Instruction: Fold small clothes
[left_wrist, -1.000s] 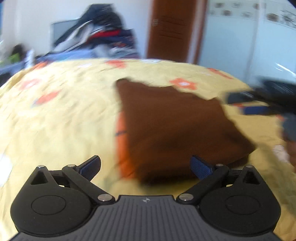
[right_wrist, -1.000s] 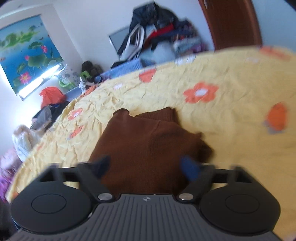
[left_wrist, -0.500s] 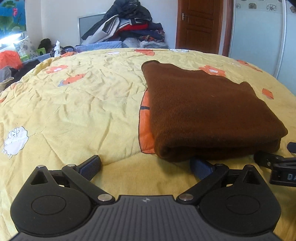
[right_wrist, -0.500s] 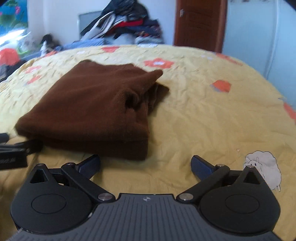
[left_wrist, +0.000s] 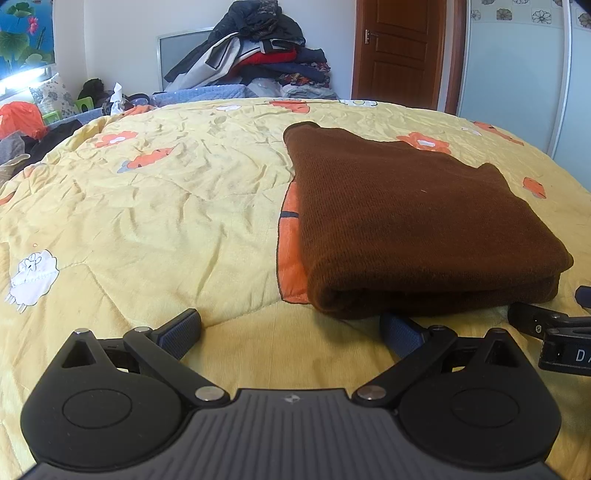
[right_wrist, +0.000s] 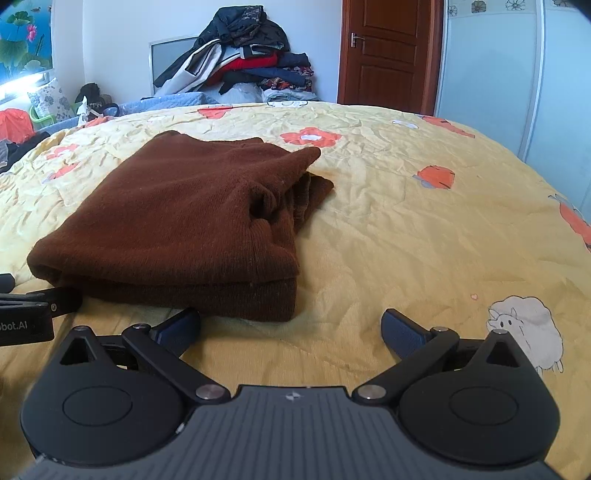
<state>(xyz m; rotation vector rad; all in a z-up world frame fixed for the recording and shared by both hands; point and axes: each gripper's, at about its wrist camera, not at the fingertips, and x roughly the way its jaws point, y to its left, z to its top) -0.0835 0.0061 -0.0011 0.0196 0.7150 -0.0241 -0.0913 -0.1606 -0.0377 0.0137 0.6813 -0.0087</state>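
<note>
Both claws have dropped low and settled since a second ago, when the views were blurred and tilted; over the last half second almost nothing shifts. The left claw (left_wrist: 291, 326) sits spread at the bottom of its frame, holding nothing, one pad just under the near edge of the brown sweater (left_wrist: 413, 218). The right claw (right_wrist: 291, 326) is likewise spread and empty, its left pad against the sweater's near fold. The sweater lies folded in a thick stack on the yellow bedspread (left_wrist: 155, 206), centre-right in the left view, centre-left in the right (layers slightly splayed at the upper right corner). I'd guess they rest there because the fold looks finished.
</note>
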